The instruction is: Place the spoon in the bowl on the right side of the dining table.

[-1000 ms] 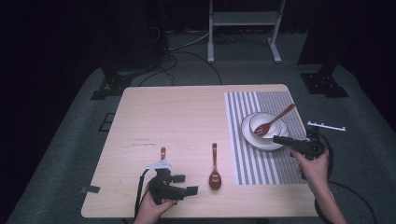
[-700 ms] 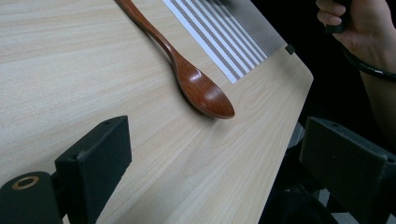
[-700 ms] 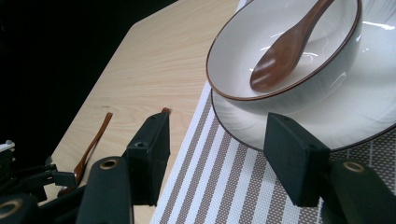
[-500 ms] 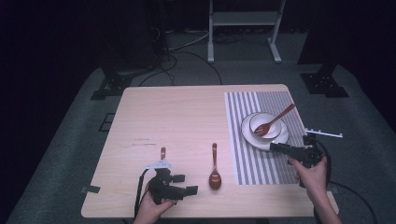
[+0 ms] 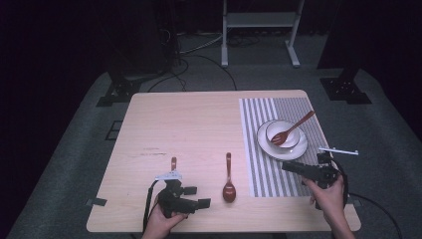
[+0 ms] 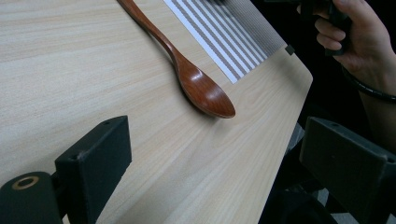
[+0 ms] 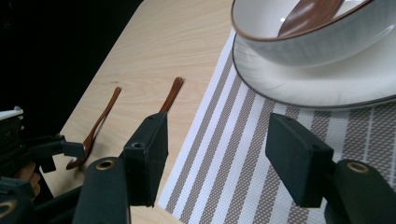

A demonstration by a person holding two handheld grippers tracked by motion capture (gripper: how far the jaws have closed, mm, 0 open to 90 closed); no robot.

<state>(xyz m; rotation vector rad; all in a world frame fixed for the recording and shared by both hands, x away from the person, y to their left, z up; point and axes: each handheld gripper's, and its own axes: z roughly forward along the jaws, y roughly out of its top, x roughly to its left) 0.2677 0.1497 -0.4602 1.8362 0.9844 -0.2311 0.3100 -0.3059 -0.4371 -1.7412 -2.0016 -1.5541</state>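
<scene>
The right gripper has drawn back toward the person, jaws spread and empty, leaving the brown wooden fork in the white bowl ahead; the left gripper, also spread, waits beside the dark wooden spoon.

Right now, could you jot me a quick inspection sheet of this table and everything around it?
Surface: pale wooden table, grey striped placemat on its right.
Job's things: white bowl on white plate, brown wooden fork in it; brown wooden spoon and a second utensil on bare wood.
Clutter: nothing seen.
Grippers: left gripper open, right gripper open, both empty.
Cables: black cords on floor.
Surroundings: grey carpet, white metal stand.
</scene>
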